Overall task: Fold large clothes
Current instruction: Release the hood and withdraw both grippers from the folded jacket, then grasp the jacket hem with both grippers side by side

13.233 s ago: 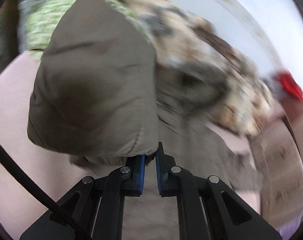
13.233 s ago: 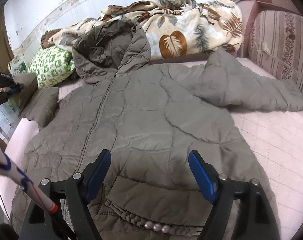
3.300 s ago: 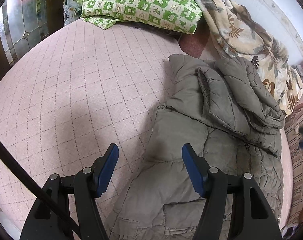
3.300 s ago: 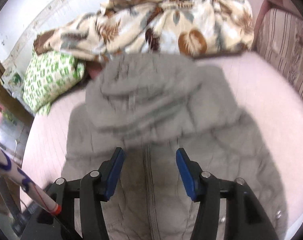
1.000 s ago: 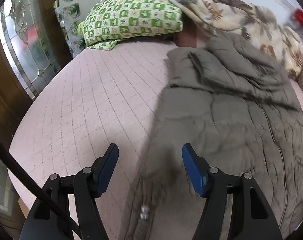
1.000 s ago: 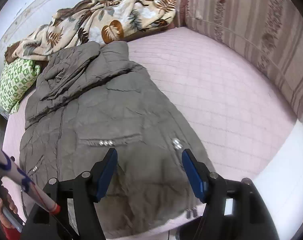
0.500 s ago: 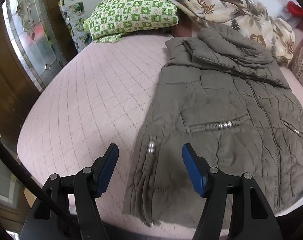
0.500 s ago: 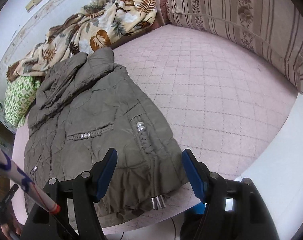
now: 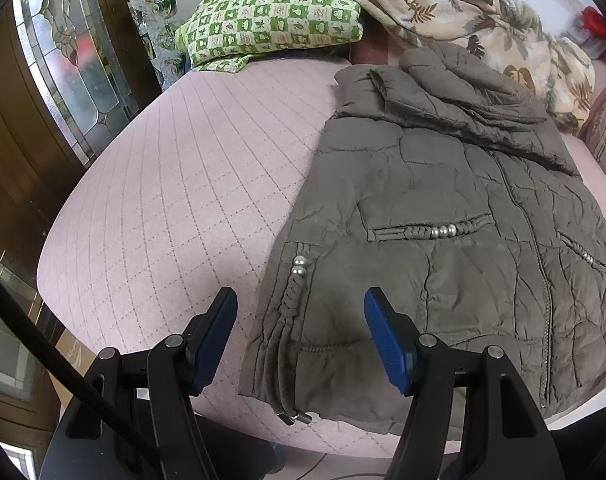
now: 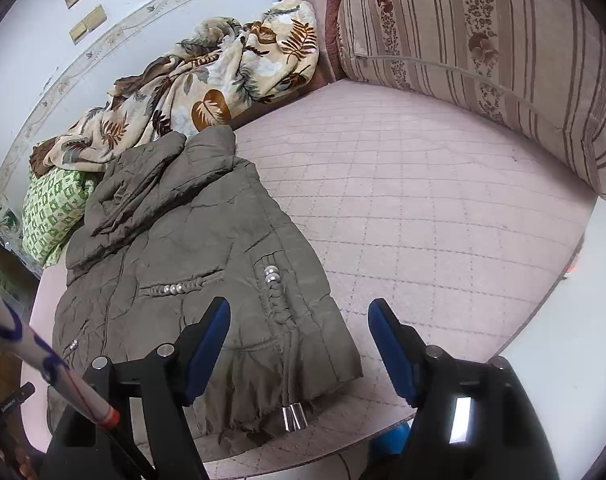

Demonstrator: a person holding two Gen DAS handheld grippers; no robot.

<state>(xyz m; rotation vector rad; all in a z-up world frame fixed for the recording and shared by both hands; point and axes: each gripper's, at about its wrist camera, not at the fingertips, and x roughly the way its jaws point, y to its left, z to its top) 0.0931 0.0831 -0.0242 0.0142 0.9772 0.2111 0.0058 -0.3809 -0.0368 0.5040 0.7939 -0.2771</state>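
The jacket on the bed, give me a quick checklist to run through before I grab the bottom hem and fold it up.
1. Left gripper open: ok, jaws wide apart.
2. Right gripper open: ok.
3. Sleeves tucked in on the jacket: ok, none stick out at the sides.
4. Hood folded down flat: not ok, it lies bunched at the top.
5. Hem corners reachable: ok, the left corner lies between the left gripper's fingers in its view, the right corner likewise for the right.
6. Hem fully on the bed: cannot tell, it lies at the near edge.

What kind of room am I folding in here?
Likely a home bedroom: the jacket lies on a quilted pink mattress, with a green checked pillow and leaf-print blanket at its head.
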